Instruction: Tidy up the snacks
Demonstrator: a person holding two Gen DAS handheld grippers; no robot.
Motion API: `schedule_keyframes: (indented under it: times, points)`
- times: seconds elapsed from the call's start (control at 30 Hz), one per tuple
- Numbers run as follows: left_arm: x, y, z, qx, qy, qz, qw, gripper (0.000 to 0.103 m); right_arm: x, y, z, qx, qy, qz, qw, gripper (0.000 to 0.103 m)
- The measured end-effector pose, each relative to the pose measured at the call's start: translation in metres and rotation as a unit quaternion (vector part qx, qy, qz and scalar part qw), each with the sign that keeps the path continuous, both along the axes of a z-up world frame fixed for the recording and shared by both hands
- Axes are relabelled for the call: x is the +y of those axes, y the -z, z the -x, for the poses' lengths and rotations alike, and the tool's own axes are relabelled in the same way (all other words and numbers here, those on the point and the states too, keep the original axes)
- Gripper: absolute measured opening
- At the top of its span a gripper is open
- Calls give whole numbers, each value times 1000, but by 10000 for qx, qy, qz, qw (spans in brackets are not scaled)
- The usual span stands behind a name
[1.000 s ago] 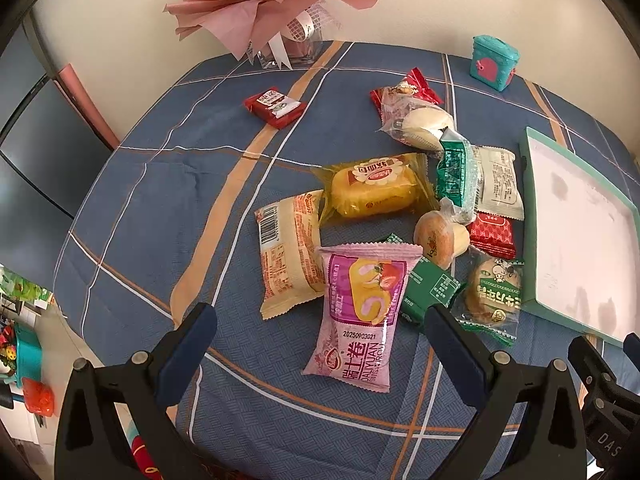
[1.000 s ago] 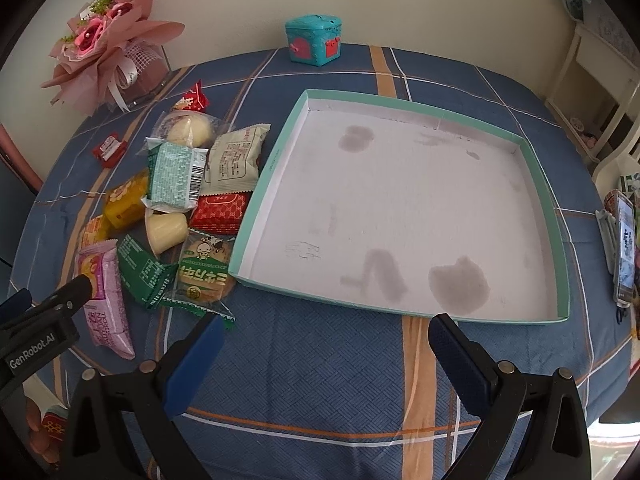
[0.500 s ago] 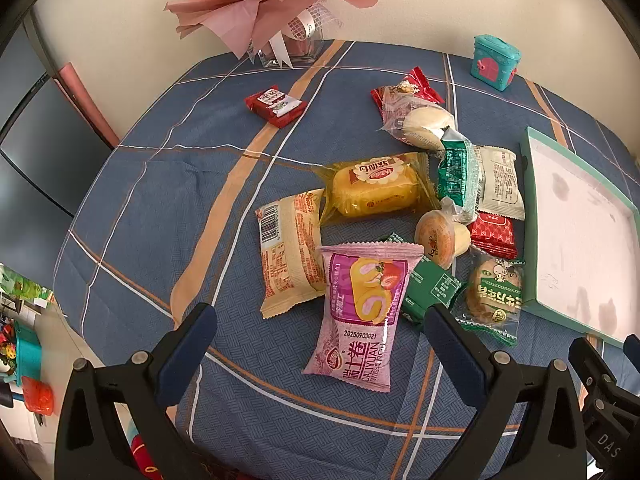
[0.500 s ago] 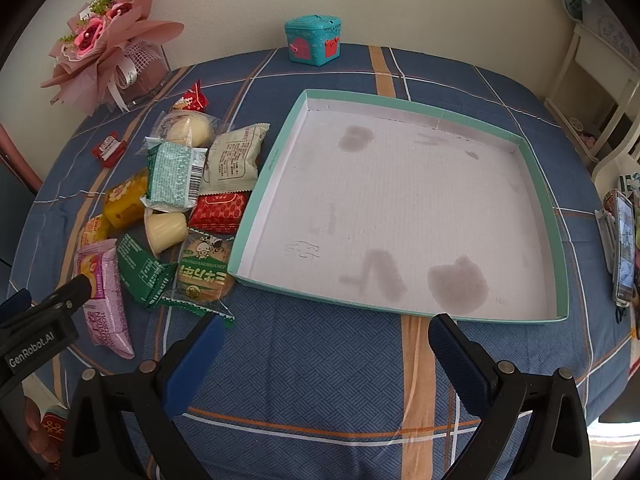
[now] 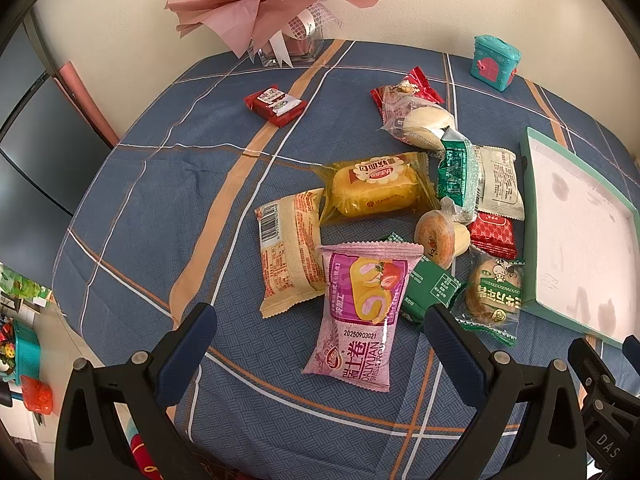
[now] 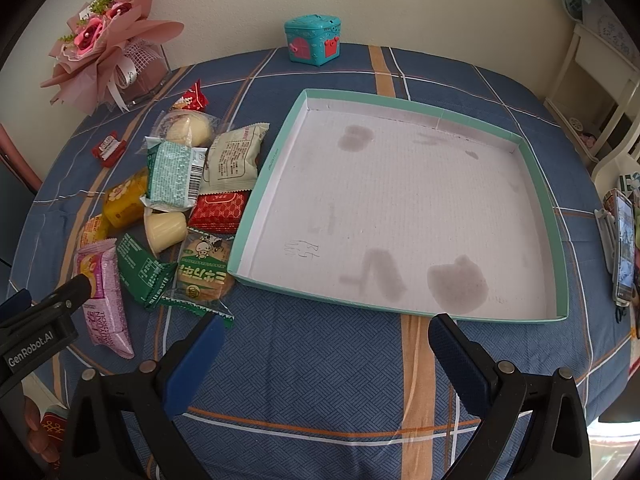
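Several wrapped snacks lie in a heap on the blue checked tablecloth (image 5: pixel 160 200). Among them are a pink roll-cake pack (image 5: pixel 362 312), a yellow cake pack (image 5: pixel 374 188), an orange-beige pack (image 5: pixel 288 248) and a green biscuit pack (image 6: pixel 204 276). A small red packet (image 5: pixel 275 105) lies apart, further back. A shallow teal-rimmed tray (image 6: pixel 556 240) sits to the right of the heap, with nothing in it. My left gripper (image 5: pixel 320 348) is open just above the near end of the pink pack. My right gripper (image 6: pixel 326 356) is open, near the tray's front edge.
A pink bouquet in a glass vase (image 5: pixel 268 4) stands at the back of the table. A teal toy box (image 6: pixel 314 40) sits at the far edge. A phone on a stand (image 6: pixel 624 248) is at the right edge. White furniture (image 6: pixel 600 80) stands beyond.
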State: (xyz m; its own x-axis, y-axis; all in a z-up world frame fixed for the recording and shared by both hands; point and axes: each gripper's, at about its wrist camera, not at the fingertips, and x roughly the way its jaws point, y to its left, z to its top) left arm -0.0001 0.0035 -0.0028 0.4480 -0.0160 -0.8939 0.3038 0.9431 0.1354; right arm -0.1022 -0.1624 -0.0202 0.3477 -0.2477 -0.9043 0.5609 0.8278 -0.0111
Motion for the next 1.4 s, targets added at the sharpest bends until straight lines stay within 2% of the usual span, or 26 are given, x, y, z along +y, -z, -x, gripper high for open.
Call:
schedule_keyframes:
  times: [0.6,0.87,1.0,1.07,1.13,1.23,1.4]
  points:
    - [1,-2,-1,39,14,65,10000,103,0,1,0,-5,-15,-15,10000,103]
    - [19,-12,-10,-58,-193,478,9987,103,22,-1,-15,-218,-368,-218,9988,103]
    - [27,-6,-19,147,-348,590,9975,103,30,6,-30,-242,-454,-545,9972,103]
    - [28,-2,-21,251,-352,586,9973,103,32,12,-37,-214,-445,-697,9963,101]
    - [27,3,-24,396,-295,668,9965,101,33,19,-45,-134,-426,-735,9963,95]
    - [23,10,-26,623,-215,750,9950,94,33,29,-55,10,-377,-776,9963,85]
    - [16,21,-32,900,-164,826,9924,82,29,43,-65,173,-307,-1017,9942,75]
